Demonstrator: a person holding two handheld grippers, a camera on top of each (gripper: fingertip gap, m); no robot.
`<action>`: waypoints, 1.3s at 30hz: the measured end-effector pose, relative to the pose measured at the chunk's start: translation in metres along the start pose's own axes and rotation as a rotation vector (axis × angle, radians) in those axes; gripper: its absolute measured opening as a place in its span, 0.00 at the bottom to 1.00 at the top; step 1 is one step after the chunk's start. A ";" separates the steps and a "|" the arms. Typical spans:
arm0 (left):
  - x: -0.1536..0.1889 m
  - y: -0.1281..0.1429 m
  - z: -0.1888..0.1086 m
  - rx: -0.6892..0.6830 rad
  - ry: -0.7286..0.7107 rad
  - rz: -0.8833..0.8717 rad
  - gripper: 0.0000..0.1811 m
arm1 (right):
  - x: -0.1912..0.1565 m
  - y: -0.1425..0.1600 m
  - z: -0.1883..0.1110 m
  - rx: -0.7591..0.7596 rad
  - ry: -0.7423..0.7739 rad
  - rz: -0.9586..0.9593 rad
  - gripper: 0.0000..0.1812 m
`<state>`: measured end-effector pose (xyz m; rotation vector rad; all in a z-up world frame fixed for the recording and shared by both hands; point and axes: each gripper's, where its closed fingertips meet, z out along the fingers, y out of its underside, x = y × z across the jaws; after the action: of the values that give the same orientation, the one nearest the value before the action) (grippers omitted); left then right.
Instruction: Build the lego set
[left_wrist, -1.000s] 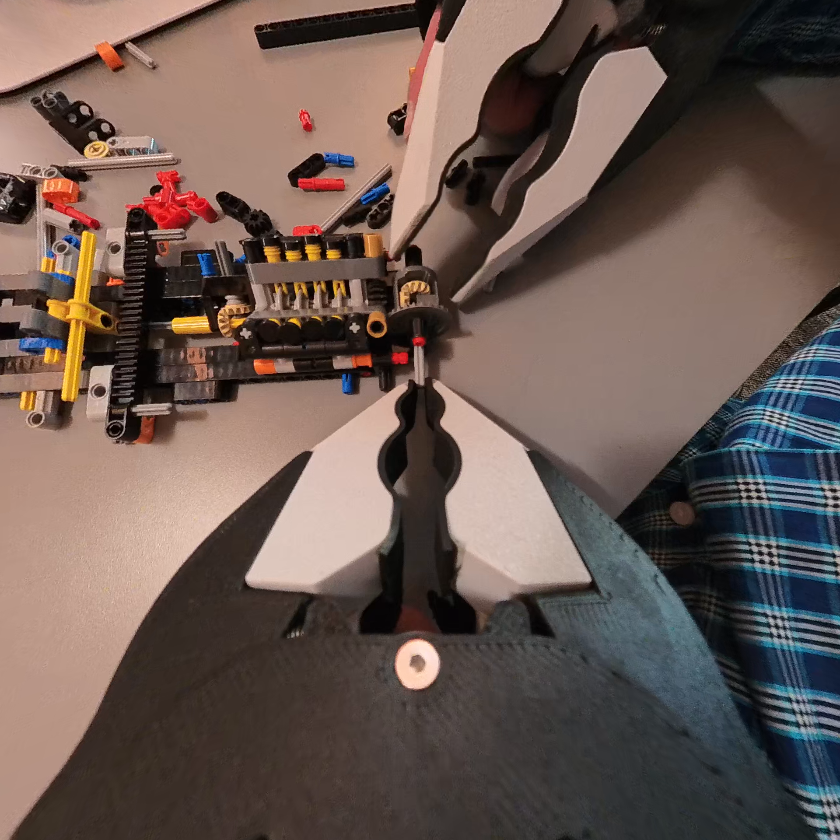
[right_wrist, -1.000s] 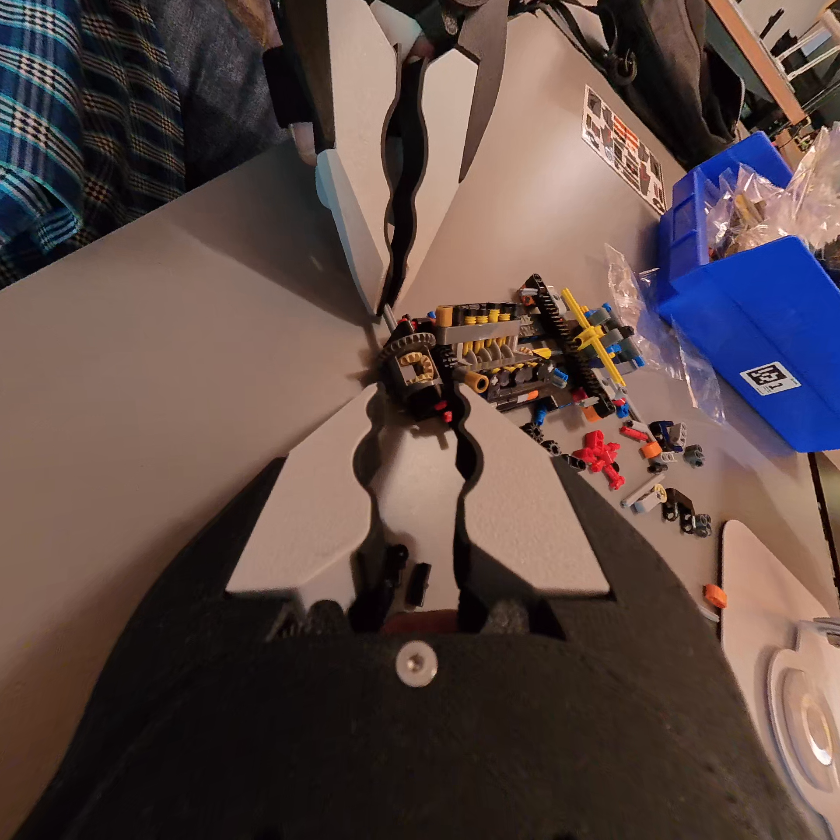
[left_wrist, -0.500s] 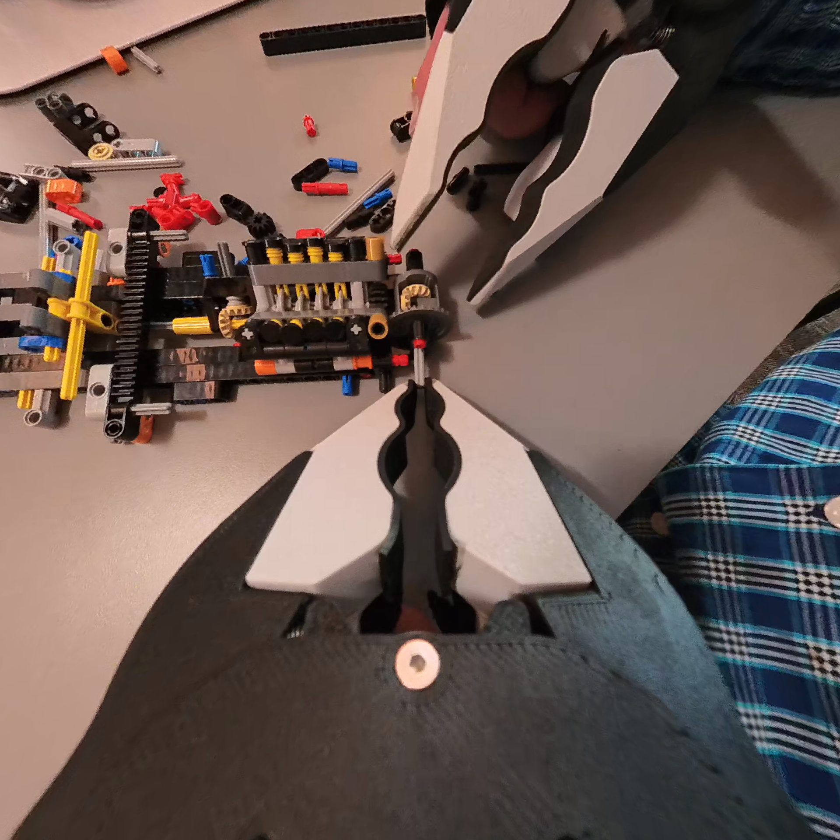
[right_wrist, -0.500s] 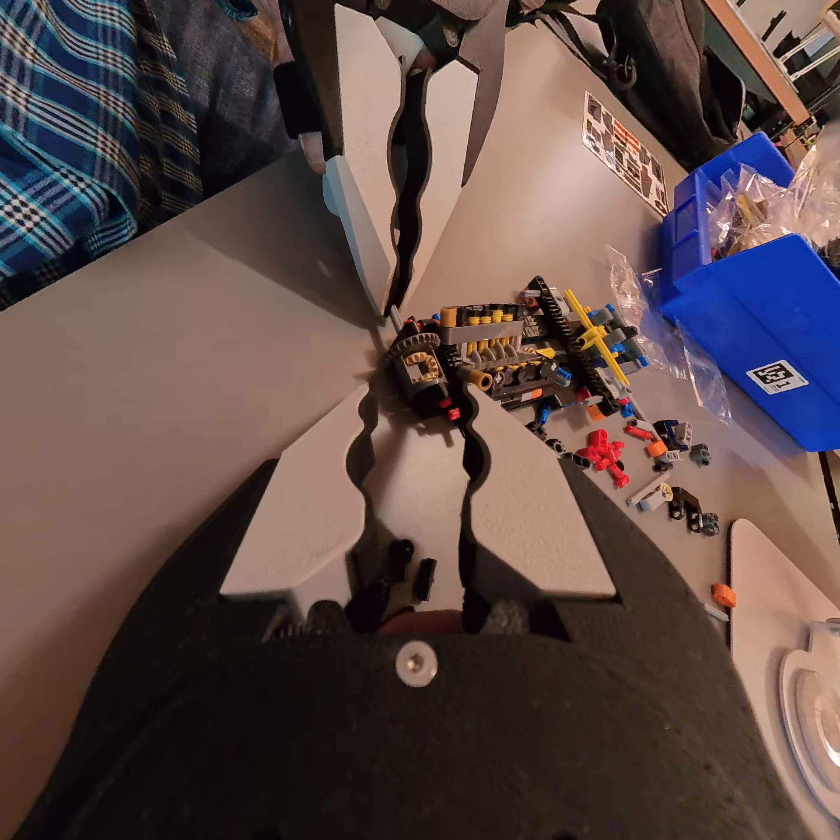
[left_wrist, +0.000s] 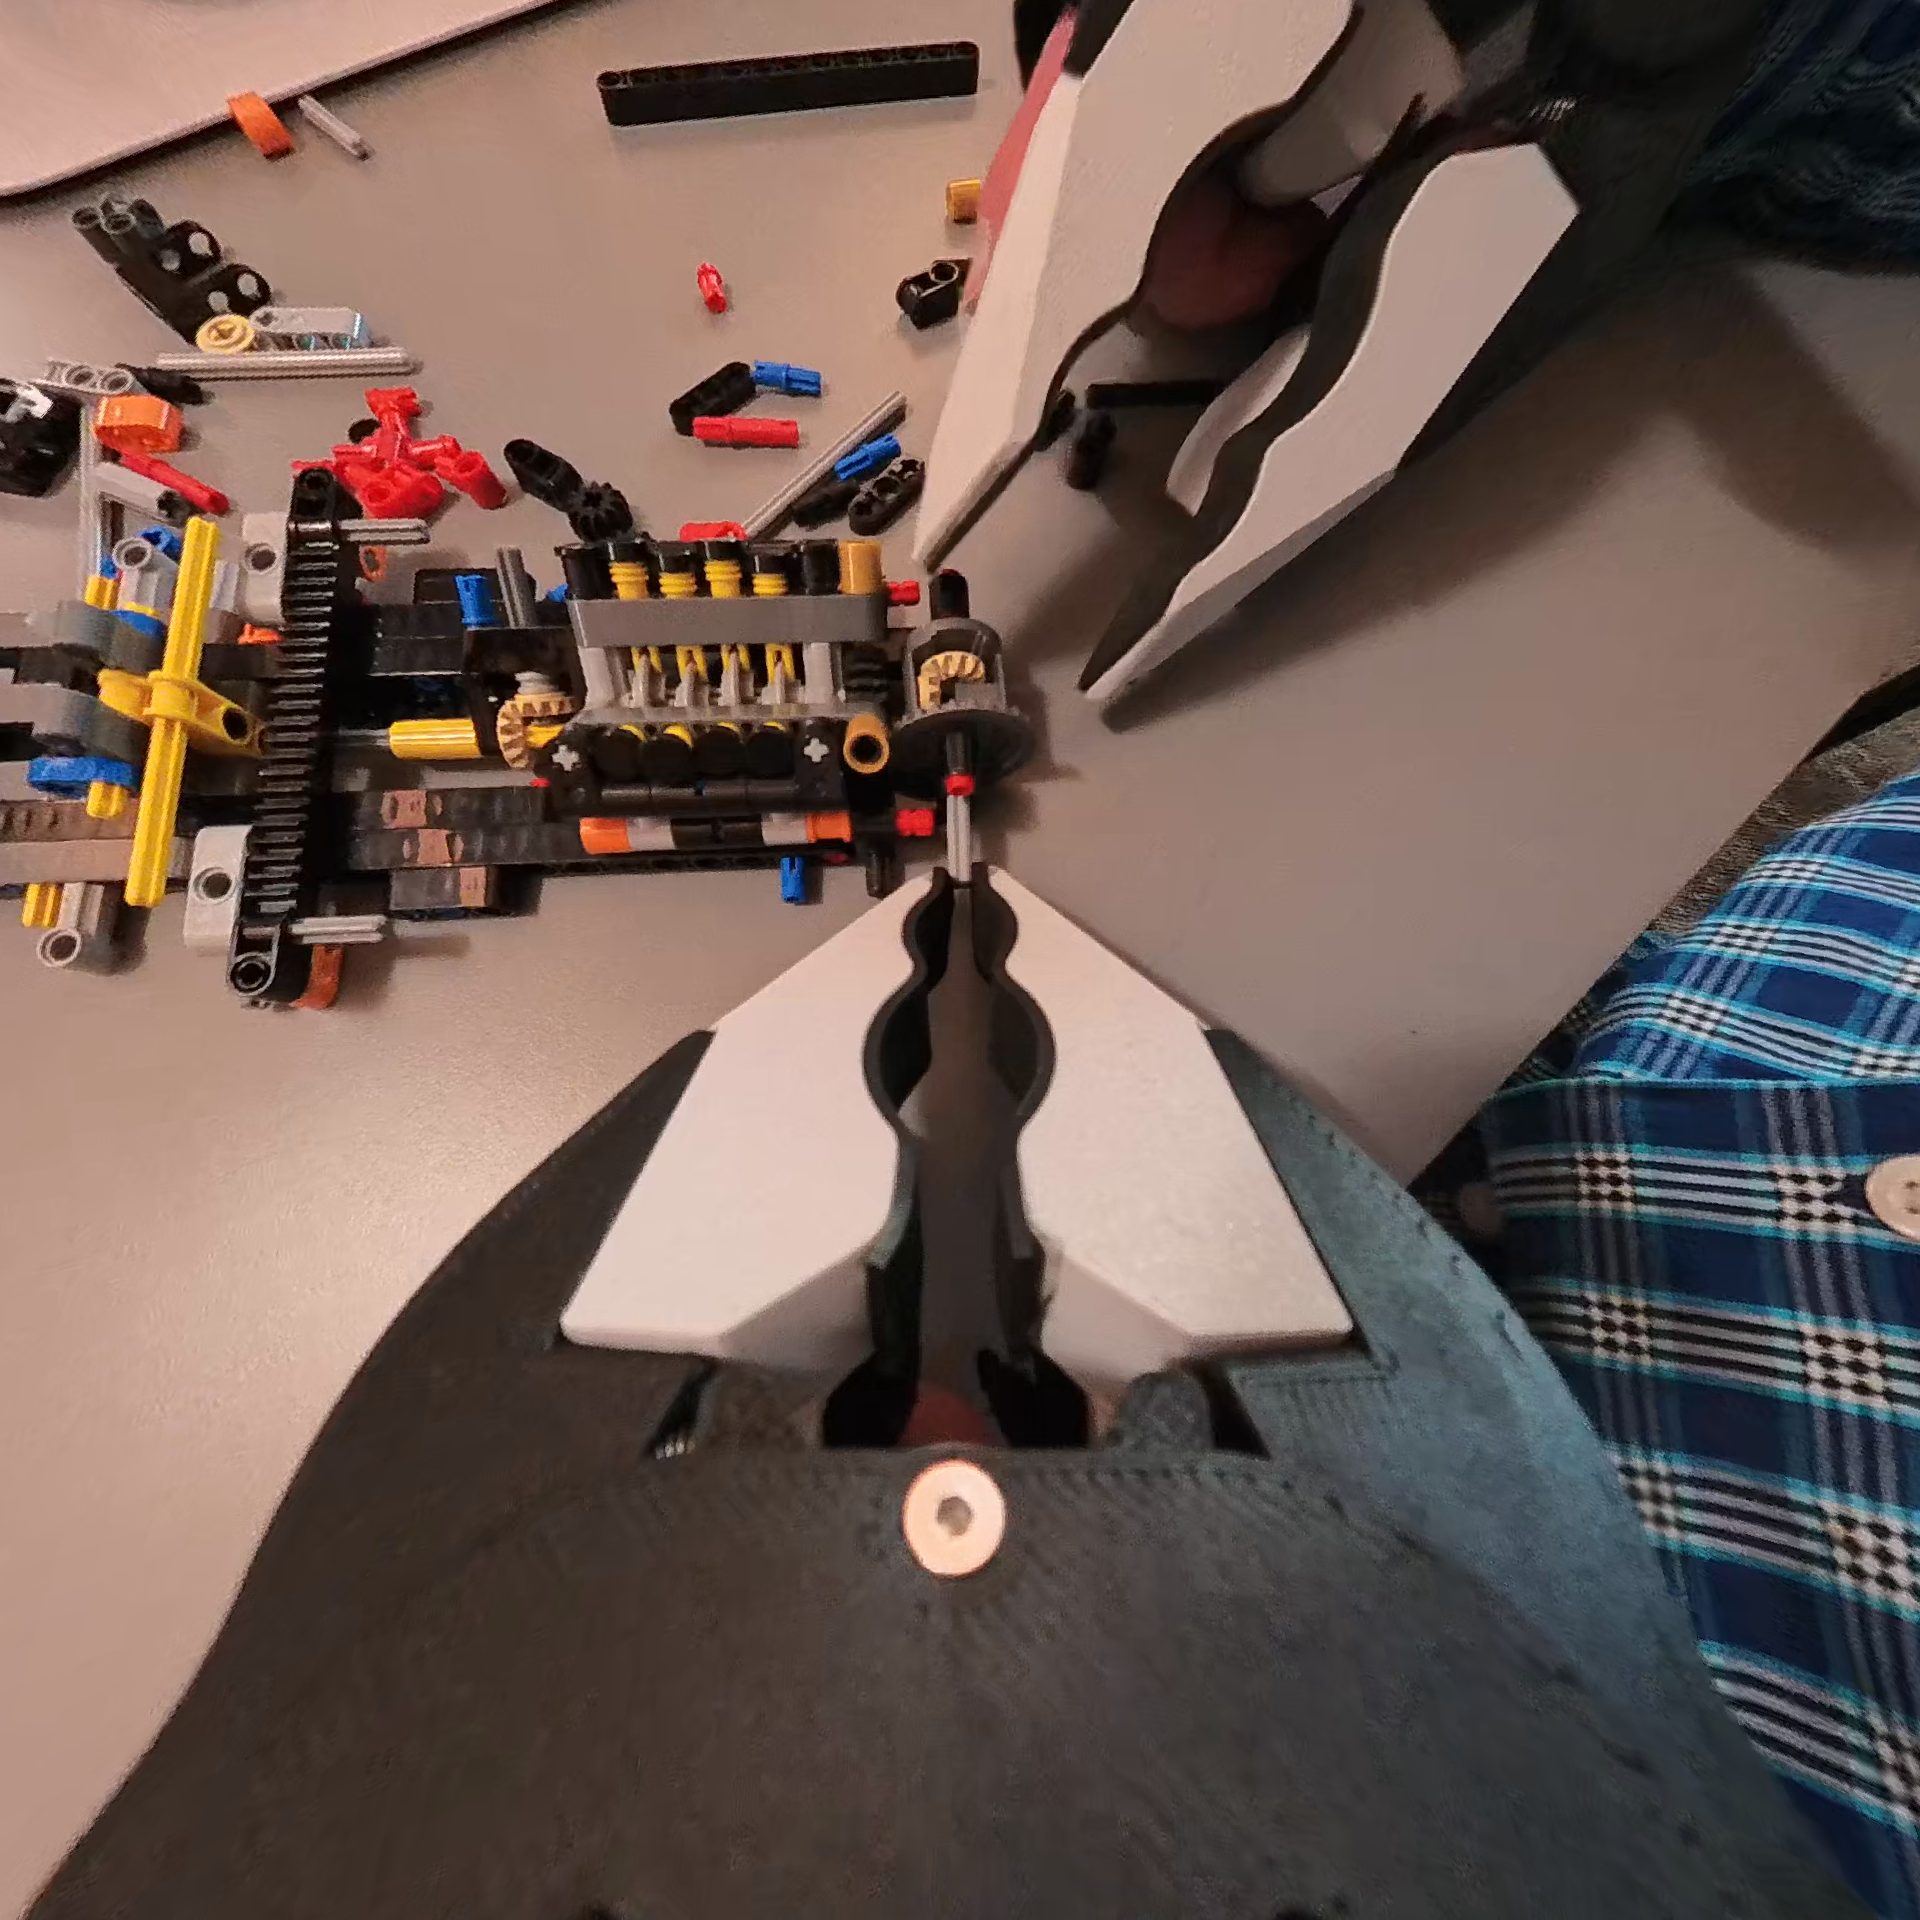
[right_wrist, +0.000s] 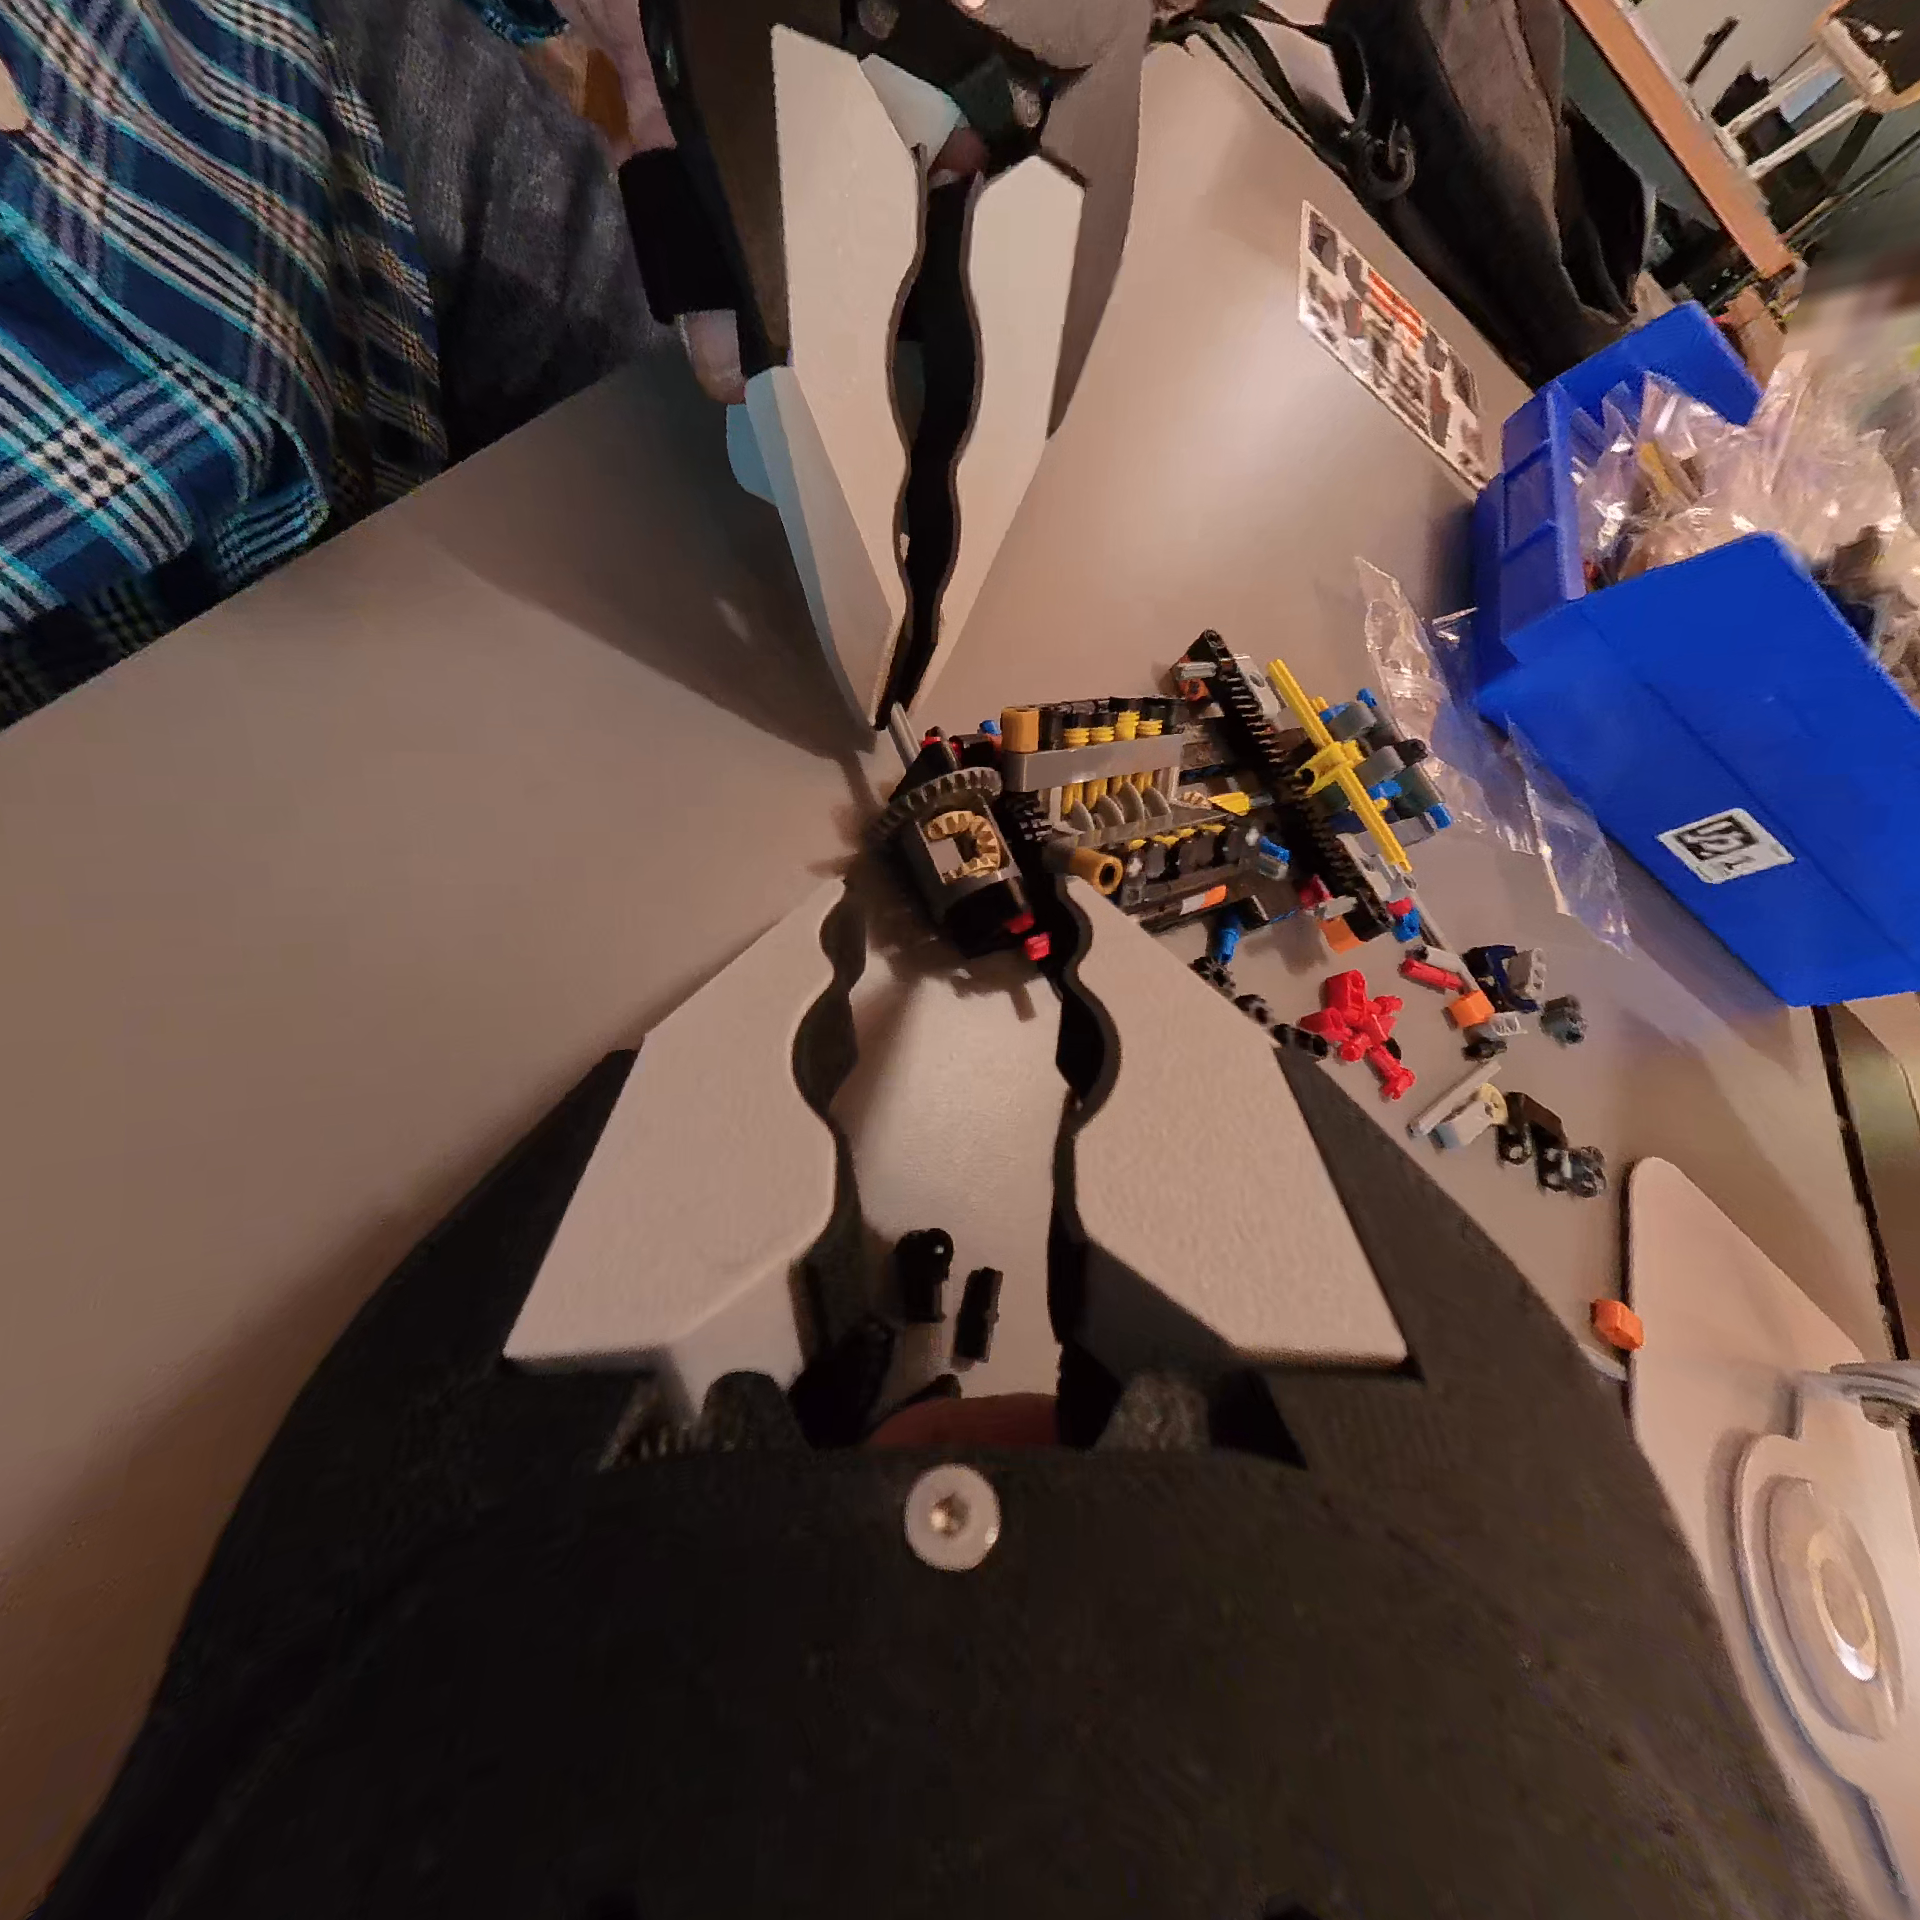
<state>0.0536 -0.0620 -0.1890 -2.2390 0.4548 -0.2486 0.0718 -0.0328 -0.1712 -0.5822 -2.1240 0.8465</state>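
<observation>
The lego build (left_wrist: 582, 717) lies on the grey table, with a black toothed rack, a yellow axle and a row of yellow pistons. A differential gear (left_wrist: 956, 686) sits at its right end. My left gripper (left_wrist: 964, 881) is shut on a thin grey axle (left_wrist: 961, 831) that runs into the differential. My right gripper (left_wrist: 1008, 618) is open and empty, its fingers straddling the far side of the differential without touching it. In the right wrist view the right gripper (right_wrist: 956, 899) gapes just short of the differential (right_wrist: 956, 847). The left gripper (right_wrist: 891, 717) holds the axle (right_wrist: 906, 743) on the opposite side.
Loose red, blue and black pins (left_wrist: 416, 473) and a long black beam (left_wrist: 790, 83) lie beyond the build. Two black pins (right_wrist: 935, 1278) lie under the right gripper. A blue bin (right_wrist: 1714, 727) with plastic bags stands at right. A person's plaid shirt (left_wrist: 1714, 1247) is at the table edge. The grippers' ends are close to 5 cm from one another.
My right gripper has opened a little wider and drawn slightly back from the differential. My left gripper and the axle have stayed in place.
</observation>
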 end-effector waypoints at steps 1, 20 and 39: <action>0.000 0.000 0.000 -0.002 -0.002 0.003 0.01 | 0.002 -0.002 -0.002 -0.003 0.018 -0.001 0.18; 0.000 0.000 0.000 0.000 -0.006 -0.003 0.01 | 0.004 -0.022 0.014 -0.157 0.174 -0.074 0.13; 0.000 -0.001 0.001 0.001 0.038 -0.042 0.01 | -0.005 -0.009 0.014 -0.261 0.388 0.622 0.04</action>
<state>0.0544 -0.0611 -0.1888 -2.2474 0.4282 -0.3141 0.0623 -0.0472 -0.1742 -1.4676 -1.7130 0.6981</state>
